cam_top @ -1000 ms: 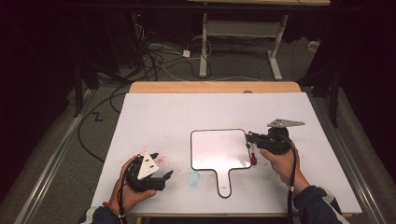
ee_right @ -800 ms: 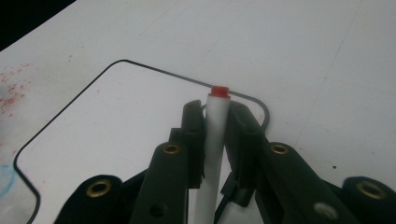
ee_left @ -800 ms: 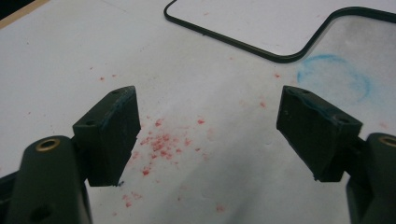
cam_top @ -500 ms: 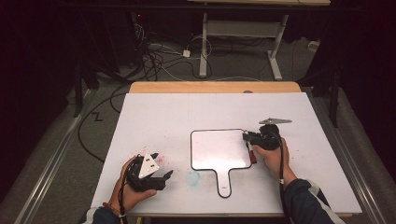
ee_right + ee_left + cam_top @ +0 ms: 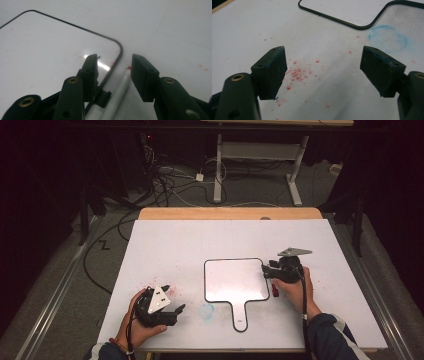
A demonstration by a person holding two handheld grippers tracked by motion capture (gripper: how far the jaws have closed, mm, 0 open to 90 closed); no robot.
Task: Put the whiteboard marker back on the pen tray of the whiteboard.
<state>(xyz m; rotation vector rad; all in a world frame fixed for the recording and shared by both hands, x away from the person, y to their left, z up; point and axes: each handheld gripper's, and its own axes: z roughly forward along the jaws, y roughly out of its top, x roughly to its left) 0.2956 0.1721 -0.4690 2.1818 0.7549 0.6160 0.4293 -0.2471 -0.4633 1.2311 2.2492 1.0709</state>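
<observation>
A small paddle-shaped whiteboard (image 5: pixel 234 280) with a black rim lies flat on the white table, its handle toward the person. A grey marker (image 5: pixel 117 92) with a red end lies along the board's right edge (image 5: pixel 274 291). My right gripper (image 5: pixel 268 270) hovers open just over it; in the right gripper view (image 5: pixel 115 72) the marker runs between the jaws without touching them, and the board's corner (image 5: pixel 50 45) lies to the left. My left gripper (image 5: pixel 174 300) rests open at the table's front left, with nothing between its jaws (image 5: pixel 324 72).
Red specks (image 5: pixel 298 73) and a blue smear (image 5: pixel 388 37) stain the table (image 5: pixel 200 240) between the left gripper and the board's handle (image 5: pixel 240 316). Cables and a desk frame stand on the floor beyond the far edge.
My right gripper has shifted a little to the left, closer to the board's right edge and the marker. The left gripper has stayed put.
</observation>
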